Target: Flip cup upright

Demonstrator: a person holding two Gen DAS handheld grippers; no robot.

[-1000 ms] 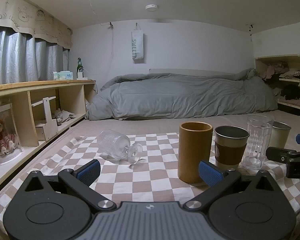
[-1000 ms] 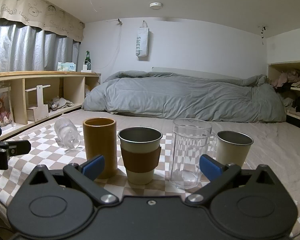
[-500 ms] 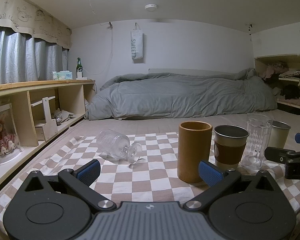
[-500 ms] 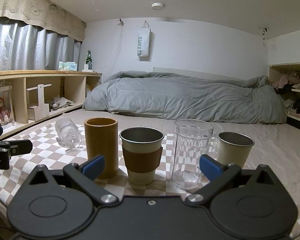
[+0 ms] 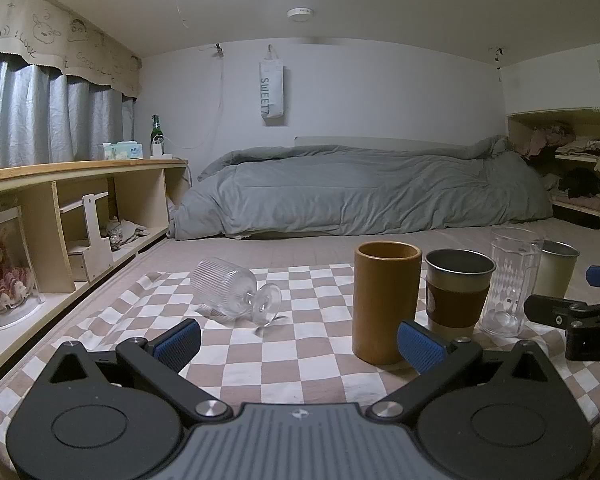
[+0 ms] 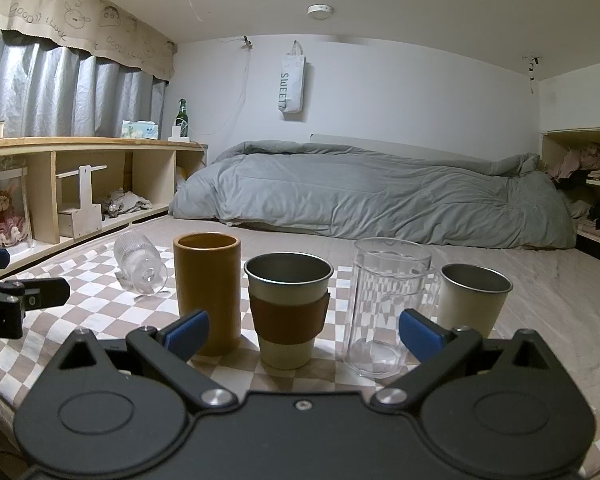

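Note:
A clear ribbed glass cup lies on its side on the checkered cloth, its foot toward me; it also shows in the right wrist view at the left. My left gripper is open and empty, a short way in front of the lying cup and to its right. My right gripper is open and empty, facing a row of upright cups: a brown cylinder cup, a metal cup with a brown sleeve, a clear mug and a cream metal cup.
A wooden shelf unit runs along the left. A grey duvet lies behind on the mattress. The right gripper's finger shows at the right edge of the left wrist view.
Almost nothing has changed. Both views have shifted very slightly; the cups have not moved and both grippers stay open.

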